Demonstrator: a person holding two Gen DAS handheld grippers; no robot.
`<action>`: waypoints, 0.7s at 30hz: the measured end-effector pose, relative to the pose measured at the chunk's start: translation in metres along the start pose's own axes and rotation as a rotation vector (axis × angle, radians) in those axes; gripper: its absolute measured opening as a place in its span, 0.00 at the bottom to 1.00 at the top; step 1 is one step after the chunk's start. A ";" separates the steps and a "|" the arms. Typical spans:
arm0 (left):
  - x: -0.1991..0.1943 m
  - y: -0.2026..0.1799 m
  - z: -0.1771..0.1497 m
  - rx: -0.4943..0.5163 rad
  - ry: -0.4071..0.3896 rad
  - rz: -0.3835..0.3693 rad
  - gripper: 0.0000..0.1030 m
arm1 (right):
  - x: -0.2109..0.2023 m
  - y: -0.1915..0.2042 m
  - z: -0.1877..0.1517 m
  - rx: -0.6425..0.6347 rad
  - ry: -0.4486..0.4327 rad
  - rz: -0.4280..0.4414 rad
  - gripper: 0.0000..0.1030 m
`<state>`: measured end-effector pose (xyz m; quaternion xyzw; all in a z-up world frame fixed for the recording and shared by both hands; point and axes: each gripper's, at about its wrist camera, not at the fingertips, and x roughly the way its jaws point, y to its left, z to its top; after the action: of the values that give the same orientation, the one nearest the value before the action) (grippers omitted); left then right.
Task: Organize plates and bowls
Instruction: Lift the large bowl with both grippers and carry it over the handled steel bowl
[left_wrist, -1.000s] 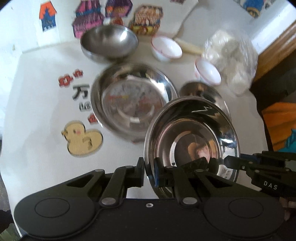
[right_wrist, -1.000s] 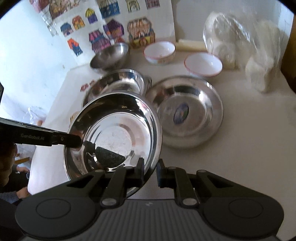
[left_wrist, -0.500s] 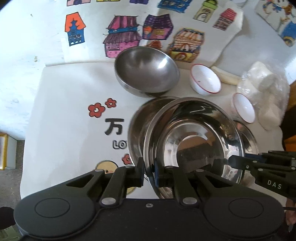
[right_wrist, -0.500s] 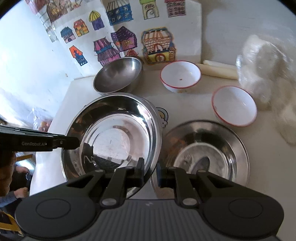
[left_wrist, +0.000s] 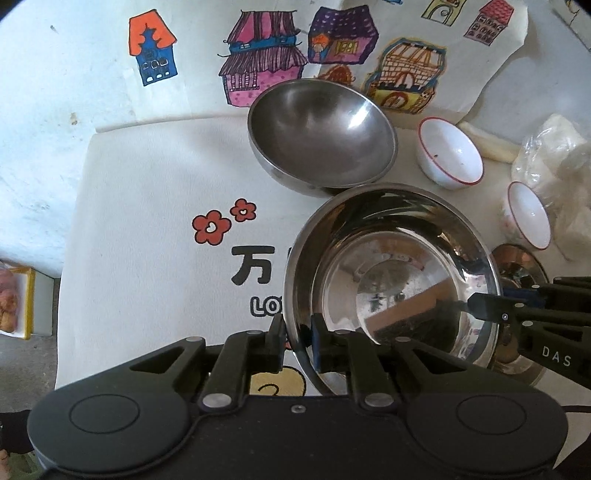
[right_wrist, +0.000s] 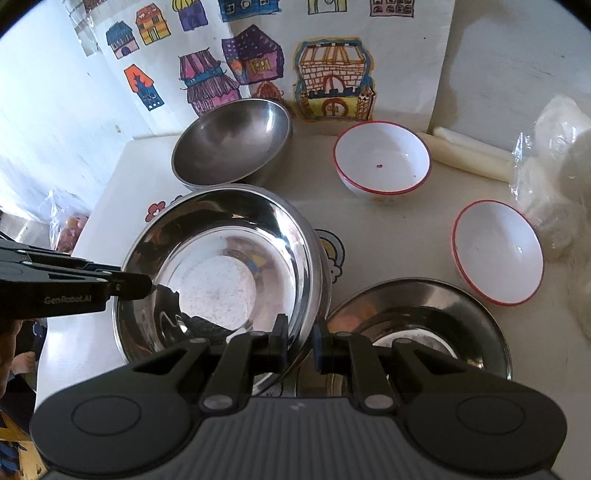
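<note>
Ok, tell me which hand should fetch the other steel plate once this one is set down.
Right. The right tongs grip the held plate on the rim right beside the other steel plate. The left tongs grip the opposite rim, farther from it.

Both views are pretty bright, soft daylight with no harsh shadows, just faint smudgy ones under the dishes on the worktop (left_wrist: 155, 192). The shiny steel plate (left_wrist: 391, 273) is where all the glare is: white streaks along its rim and a warped reflection of the room in its middle. The deep steel bowl (right_wrist: 232, 144) at the back edge is duller, with a softer sheen. The plastic bag (right_wrist: 554, 155) at the right edge is nearly blown out to white. Heavy fisheye bending at the borders, black vignette in the corners, and things near the frame edges go a bit soft. The centre stays sharp.
</note>
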<state>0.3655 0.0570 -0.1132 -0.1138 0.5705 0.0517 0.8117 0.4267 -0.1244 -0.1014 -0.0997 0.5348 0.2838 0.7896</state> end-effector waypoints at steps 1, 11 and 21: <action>0.001 0.000 0.001 0.001 0.004 0.005 0.15 | 0.001 0.001 0.001 -0.004 0.004 -0.004 0.15; 0.010 -0.004 0.003 0.020 0.040 0.025 0.18 | 0.005 0.008 0.006 -0.043 0.035 -0.054 0.15; 0.015 -0.005 0.000 0.021 0.052 0.031 0.18 | 0.008 0.012 0.005 -0.048 0.042 -0.072 0.16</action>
<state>0.3717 0.0518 -0.1267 -0.0979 0.5935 0.0552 0.7969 0.4262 -0.1093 -0.1049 -0.1440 0.5403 0.2657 0.7853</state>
